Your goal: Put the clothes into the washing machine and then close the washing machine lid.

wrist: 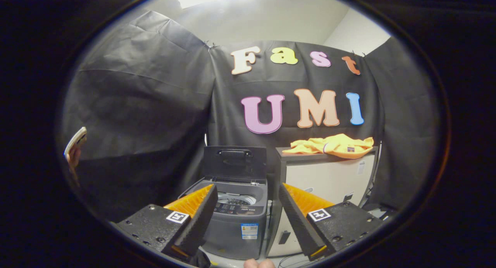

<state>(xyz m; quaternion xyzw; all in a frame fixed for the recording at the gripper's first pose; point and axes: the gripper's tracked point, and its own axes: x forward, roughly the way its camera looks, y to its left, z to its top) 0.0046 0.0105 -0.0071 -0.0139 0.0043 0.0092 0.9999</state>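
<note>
While held back from the washing machine point(235, 217), gripper point(248, 200) open, its two fingers spread wide with nothing between them, tips apart to either side of the machine's front. Small grey top-loading washing machine standing on the floor just ahead of the fingers, control panel and a sticker facing the camera. Lid point(235, 162) raised and standing upright at the back of the machine, handle side facing forward, leaving the drum opening point(236, 199) uncovered. Pale cabinet point(329, 182) with a dark top standing just beside the machine, to its right, taller than the machine's body and about level with the top of the raised lid. Clothes point(334, 145), a yellow and orange garment, lying crumpled and flat on the cabinet top, up and to the right of the machine, well beyond the fingers and untouched by them. Long axis of the garment running sideways along the cabinet top, parallel to the back wall, one end reaching toward the machine's side and the other hanging slightly over the cabinet's far right edge; which end is collar or hem cannot be told. Black cloth wall point(147, 105) behind the machine and cabinet. Off to the left of the machine, well apart, a person's hand point(73, 155) holding a phone point(76, 141). Fingertips of another hand point(259, 263) low below the machine's front.
</note>
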